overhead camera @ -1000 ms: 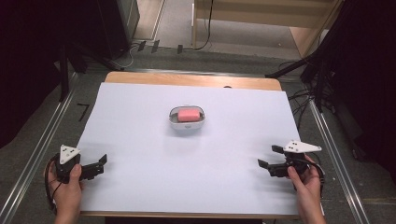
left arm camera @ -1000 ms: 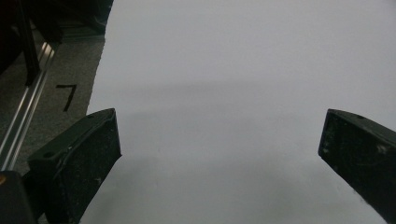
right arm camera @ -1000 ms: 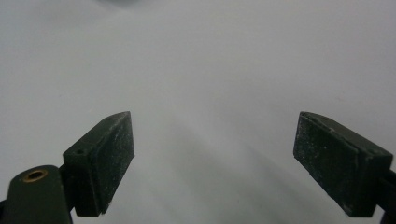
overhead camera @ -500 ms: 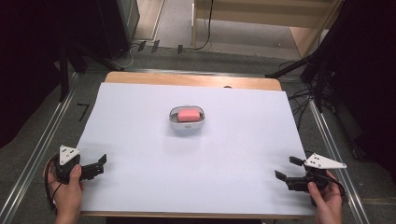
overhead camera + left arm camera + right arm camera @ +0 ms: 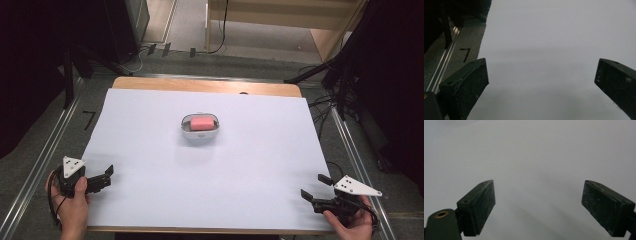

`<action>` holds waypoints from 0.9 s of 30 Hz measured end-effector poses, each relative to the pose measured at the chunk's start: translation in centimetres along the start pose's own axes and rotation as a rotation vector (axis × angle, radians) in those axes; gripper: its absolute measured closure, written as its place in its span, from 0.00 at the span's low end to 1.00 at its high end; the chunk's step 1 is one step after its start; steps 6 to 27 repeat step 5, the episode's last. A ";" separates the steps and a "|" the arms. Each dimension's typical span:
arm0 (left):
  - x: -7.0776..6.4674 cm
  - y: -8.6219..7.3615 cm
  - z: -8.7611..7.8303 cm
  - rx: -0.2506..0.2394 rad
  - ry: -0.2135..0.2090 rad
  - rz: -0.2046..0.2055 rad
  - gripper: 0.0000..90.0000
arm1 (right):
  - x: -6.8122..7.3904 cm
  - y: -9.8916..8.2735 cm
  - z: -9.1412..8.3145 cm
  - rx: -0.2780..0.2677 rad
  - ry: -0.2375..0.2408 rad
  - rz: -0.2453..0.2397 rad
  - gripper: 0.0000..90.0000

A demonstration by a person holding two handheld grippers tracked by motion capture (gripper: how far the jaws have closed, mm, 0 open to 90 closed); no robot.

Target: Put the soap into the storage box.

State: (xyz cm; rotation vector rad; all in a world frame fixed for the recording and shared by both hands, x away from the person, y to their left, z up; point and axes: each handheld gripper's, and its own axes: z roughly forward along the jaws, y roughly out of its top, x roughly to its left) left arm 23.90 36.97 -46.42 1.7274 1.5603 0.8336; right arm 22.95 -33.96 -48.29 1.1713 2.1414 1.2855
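A small white dish (image 5: 200,134) holding a pink block (image 5: 202,123) sits mid-table on a white sheet (image 5: 150,125), well apart from both grippers. The left gripper (image 5: 107,176), held in the left hand (image 5: 72,202) at the near left corner, has its jaws spread and empty. The right gripper (image 5: 314,192), in the right hand (image 5: 350,225) at the near right corner, is likewise released, jaws wide over bare sheet

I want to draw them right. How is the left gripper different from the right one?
The left gripper sits at the table's left edge; the right gripper sits at the near right corner. The left's grey plate looks smaller, the right's longer and pointier. Both have open jaws holding nothing, far from the pink block in its dish.
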 end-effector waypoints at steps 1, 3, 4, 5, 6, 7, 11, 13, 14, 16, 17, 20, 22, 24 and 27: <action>0.0 0.0 0.0 -0.002 0.003 -0.001 0.00 | 0.3 -0.1 0.0 -0.011 0.004 -0.022 0.15; 0.0 0.0 0.0 -0.002 0.004 -0.001 0.00 | 0.5 -0.2 0.0 -0.015 0.016 -0.044 0.16; 0.0 0.0 0.0 0.001 0.004 -0.001 0.00 | 0.7 -0.2 0.0 -0.013 0.005 -0.059 0.17; 0.0 0.0 0.0 0.002 0.004 -0.002 0.00 | 0.9 0.0 0.3 0.007 0.008 -0.053 0.21; 0.0 0.0 0.0 0.002 0.004 -0.002 0.00 | 0.9 0.0 0.3 0.007 0.008 -0.053 0.21; 0.0 0.0 0.0 0.002 0.004 -0.002 0.00 | 0.9 0.0 0.3 0.007 0.008 -0.053 0.21; 0.0 0.0 0.0 0.002 0.004 -0.002 0.00 | 0.9 0.0 0.3 0.007 0.008 -0.053 0.21; 0.0 0.0 0.0 0.002 0.004 -0.002 0.00 | 0.9 0.0 0.3 0.007 0.008 -0.053 0.21; 0.0 0.0 0.0 0.002 0.004 -0.002 0.00 | 0.9 0.0 0.3 0.007 0.008 -0.053 0.21; 0.0 0.0 0.0 0.002 0.004 -0.002 0.00 | 0.9 0.0 0.3 0.007 0.008 -0.053 0.21; 0.0 0.0 0.0 0.002 0.004 -0.002 0.00 | 0.9 0.0 0.3 0.007 0.008 -0.053 0.21; 0.0 0.0 0.0 0.002 0.004 -0.002 0.00 | 0.9 0.0 0.3 0.007 0.008 -0.053 0.21; 0.0 0.0 0.0 0.002 0.004 -0.002 0.00 | 0.9 0.0 0.3 0.007 0.008 -0.053 0.21; 0.0 0.0 0.0 0.002 0.004 -0.002 0.00 | 0.9 0.0 0.3 0.007 0.008 -0.053 0.21; 0.0 0.0 0.0 0.002 0.004 -0.002 0.00 | 0.9 0.0 0.3 0.007 0.008 -0.053 0.21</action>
